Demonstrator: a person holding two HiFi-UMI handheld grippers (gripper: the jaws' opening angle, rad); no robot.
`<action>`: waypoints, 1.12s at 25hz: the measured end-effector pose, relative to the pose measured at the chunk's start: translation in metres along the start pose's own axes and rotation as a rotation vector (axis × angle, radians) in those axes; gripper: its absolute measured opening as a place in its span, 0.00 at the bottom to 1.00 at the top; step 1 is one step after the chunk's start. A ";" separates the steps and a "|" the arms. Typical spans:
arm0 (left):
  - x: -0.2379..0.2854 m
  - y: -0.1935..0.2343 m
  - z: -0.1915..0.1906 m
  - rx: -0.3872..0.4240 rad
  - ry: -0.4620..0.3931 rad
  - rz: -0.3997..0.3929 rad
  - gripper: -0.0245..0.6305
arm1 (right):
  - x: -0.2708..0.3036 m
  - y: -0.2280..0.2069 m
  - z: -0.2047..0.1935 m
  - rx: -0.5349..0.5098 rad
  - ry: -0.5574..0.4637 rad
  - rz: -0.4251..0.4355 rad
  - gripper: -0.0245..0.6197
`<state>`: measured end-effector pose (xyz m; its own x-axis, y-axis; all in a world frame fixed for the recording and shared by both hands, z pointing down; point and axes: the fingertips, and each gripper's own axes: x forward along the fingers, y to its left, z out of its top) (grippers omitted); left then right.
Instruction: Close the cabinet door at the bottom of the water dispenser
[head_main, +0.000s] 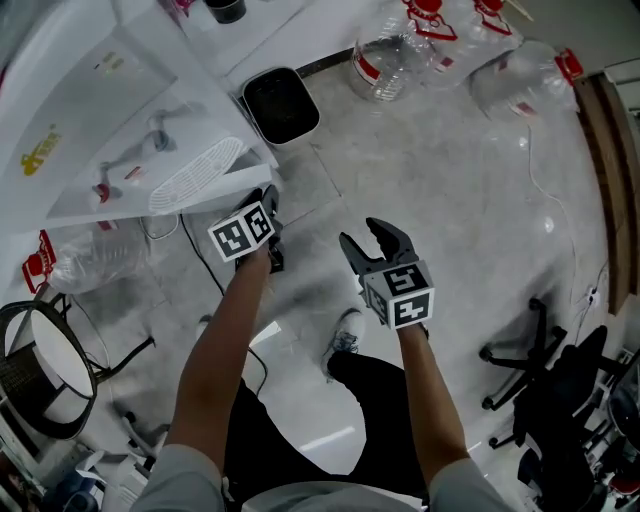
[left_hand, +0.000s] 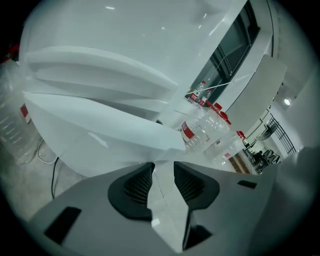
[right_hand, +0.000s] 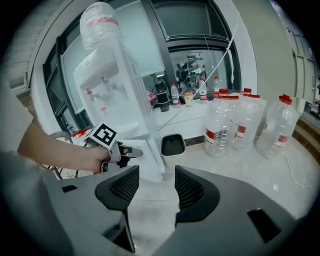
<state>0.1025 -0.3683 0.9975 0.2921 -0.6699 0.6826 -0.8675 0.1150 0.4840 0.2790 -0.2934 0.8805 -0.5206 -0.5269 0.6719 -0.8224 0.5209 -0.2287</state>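
The left gripper (left_hand: 162, 167), jaws narrowly apart, noses against the cabinet door (left_hand: 100, 140), perhaps touching it. Beside it, the right gripper (right_hand: 152, 184) gapes empty.

Water dispenser (right_hand: 120, 85): white, upright on the floor (right_hand: 225, 160), inverted bottle (right_hand: 100, 25) on top.
Cabinet door (left_hand: 100, 145): plain white panel at its foot; whether fully shut, unclear.
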 end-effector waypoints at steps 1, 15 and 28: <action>0.005 0.002 0.005 -0.003 -0.008 0.007 0.27 | 0.000 -0.004 0.002 -0.004 -0.003 0.000 0.42; 0.017 -0.001 0.048 0.285 -0.030 0.013 0.27 | -0.019 -0.025 0.013 -0.044 -0.004 -0.039 0.42; -0.183 -0.090 0.123 0.544 -0.018 -0.165 0.12 | -0.150 0.037 0.165 -0.023 -0.147 -0.070 0.20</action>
<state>0.0780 -0.3457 0.7615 0.4387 -0.6597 0.6102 -0.8948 -0.3836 0.2286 0.2887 -0.3053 0.6549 -0.4914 -0.6542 0.5750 -0.8533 0.4938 -0.1673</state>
